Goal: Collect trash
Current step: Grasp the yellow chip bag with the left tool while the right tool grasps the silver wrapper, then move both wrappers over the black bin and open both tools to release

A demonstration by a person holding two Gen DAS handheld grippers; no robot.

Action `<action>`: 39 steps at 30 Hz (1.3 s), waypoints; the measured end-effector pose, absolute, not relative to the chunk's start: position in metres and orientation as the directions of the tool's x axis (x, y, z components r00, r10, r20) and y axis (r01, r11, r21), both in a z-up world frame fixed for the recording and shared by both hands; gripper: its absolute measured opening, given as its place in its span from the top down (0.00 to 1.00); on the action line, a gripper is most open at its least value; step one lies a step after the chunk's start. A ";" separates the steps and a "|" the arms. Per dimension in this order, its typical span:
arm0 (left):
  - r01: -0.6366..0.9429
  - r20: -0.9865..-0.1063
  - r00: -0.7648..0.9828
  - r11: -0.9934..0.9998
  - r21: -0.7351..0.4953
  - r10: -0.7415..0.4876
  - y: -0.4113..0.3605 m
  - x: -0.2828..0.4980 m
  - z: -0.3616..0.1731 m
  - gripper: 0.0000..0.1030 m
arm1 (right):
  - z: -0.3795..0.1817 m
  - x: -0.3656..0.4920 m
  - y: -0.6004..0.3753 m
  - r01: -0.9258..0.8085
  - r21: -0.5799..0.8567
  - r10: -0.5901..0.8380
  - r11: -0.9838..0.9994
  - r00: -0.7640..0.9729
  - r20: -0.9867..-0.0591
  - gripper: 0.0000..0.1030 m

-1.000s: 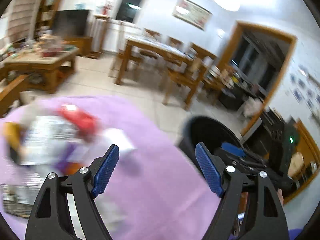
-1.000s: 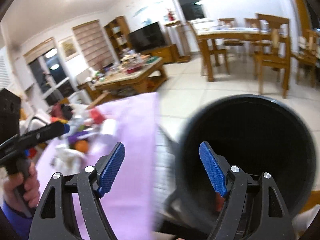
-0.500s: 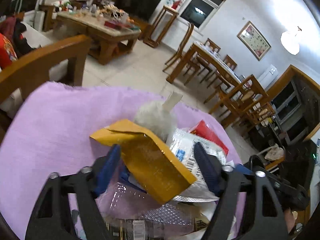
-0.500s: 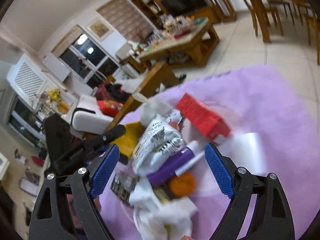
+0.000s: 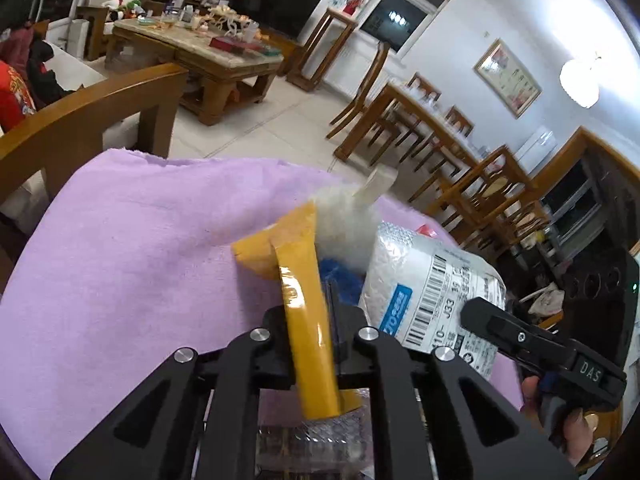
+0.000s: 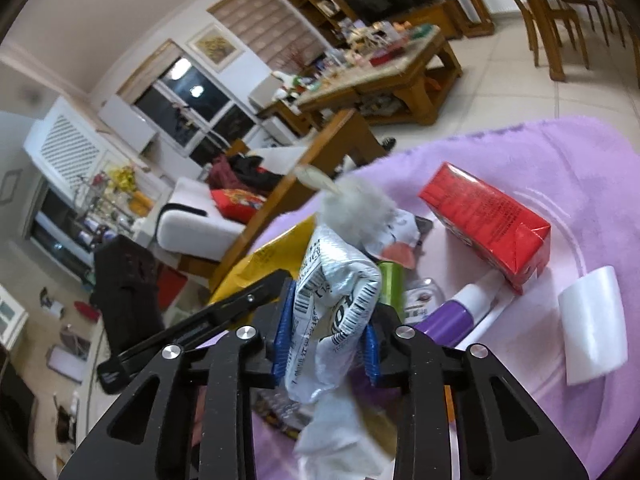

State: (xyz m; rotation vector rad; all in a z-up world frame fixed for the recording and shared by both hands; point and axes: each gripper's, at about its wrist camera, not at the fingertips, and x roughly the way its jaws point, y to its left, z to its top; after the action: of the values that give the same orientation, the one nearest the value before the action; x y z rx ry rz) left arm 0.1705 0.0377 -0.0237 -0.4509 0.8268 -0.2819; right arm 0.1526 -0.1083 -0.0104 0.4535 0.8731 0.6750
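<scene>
A pile of trash lies on a purple cloth (image 5: 120,264). My left gripper (image 5: 310,312) is shut on a yellow envelope (image 5: 304,320) at the pile's near edge. My right gripper (image 6: 326,336) is shut on a silver-white mailer bag with barcodes (image 6: 336,292), which also shows in the left wrist view (image 5: 432,292). A white fluffy wad (image 6: 356,208) sits behind both. A red carton (image 6: 484,224), a purple tube (image 6: 452,316), a green item (image 6: 390,280) and a white paper cup (image 6: 592,332) lie to the right.
A wooden chair back (image 5: 88,120) stands just beyond the cloth's far left edge. A cluttered coffee table (image 5: 200,48), a dining table with chairs (image 5: 432,120) and a white sofa (image 6: 200,224) are farther off. The cloth (image 6: 580,168) stretches right of the pile.
Both grippers swung from the black bin to the trash pile. They were open half a second ago; now the left has closed on the yellow envelope and the right on the mailer bag.
</scene>
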 end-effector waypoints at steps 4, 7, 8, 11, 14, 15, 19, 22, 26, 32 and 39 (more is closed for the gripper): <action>0.103 -0.594 0.686 0.864 -0.492 -0.420 0.037 0.148 -0.012 0.90 | 0.012 0.129 -0.116 -0.385 0.591 0.696 0.709 0.516 -0.499 0.73; 0.141 -0.539 0.726 0.860 -0.490 -0.426 0.034 0.123 0.008 0.90 | 0.030 0.106 -0.132 -0.410 0.568 0.688 0.713 0.566 -0.455 0.73; 0.153 -0.527 0.733 0.859 -0.488 -0.430 0.032 0.118 0.013 0.90 | 0.036 0.098 -0.139 -0.418 0.558 0.682 0.717 0.584 -0.440 0.73; 0.203 -0.482 0.757 0.859 -0.470 -0.442 0.015 0.094 0.036 0.90 | 0.050 0.075 -0.162 -0.428 0.536 0.664 0.728 0.634 -0.396 0.73; 0.257 -0.457 0.757 0.856 -0.448 -0.467 -0.012 0.083 0.053 0.90 | 0.062 0.053 -0.191 -0.423 0.534 0.647 0.732 0.677 -0.351 0.73; 0.271 -0.453 0.754 0.854 -0.444 -0.475 -0.020 0.081 0.056 0.90 | 0.065 0.044 -0.205 -0.416 0.526 0.632 0.741 0.698 -0.338 0.73; 0.361 -0.442 0.721 0.834 -0.418 -0.534 -0.076 0.076 0.066 0.90 | 0.072 0.012 -0.265 -0.368 0.504 0.558 0.782 0.773 -0.301 0.73; 0.425 -0.453 0.677 0.810 -0.404 -0.581 -0.123 0.079 0.065 0.90 | 0.070 -0.007 -0.319 -0.309 0.503 0.493 0.807 0.823 -0.284 0.73; 0.499 -0.468 0.608 0.767 -0.404 -0.642 -0.182 0.085 0.057 0.90 | 0.057 -0.033 -0.397 -0.202 0.520 0.391 0.830 0.876 -0.284 0.73; 0.580 -0.496 0.495 0.696 -0.423 -0.714 -0.268 0.099 0.038 0.90 | 0.020 -0.061 -0.489 -0.042 0.525 0.247 0.850 0.913 -0.325 0.73; 0.635 -0.564 0.398 0.661 -0.400 -0.724 -0.350 0.114 0.006 0.90 | -0.032 -0.075 -0.569 0.090 0.533 0.145 0.841 0.912 -0.384 0.73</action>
State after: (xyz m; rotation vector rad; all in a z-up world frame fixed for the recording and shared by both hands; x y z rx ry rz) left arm 0.1141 -0.3504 0.0065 -0.1279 0.7789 -0.8634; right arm -0.0747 -0.5693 -0.0321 0.5748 0.4284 0.0300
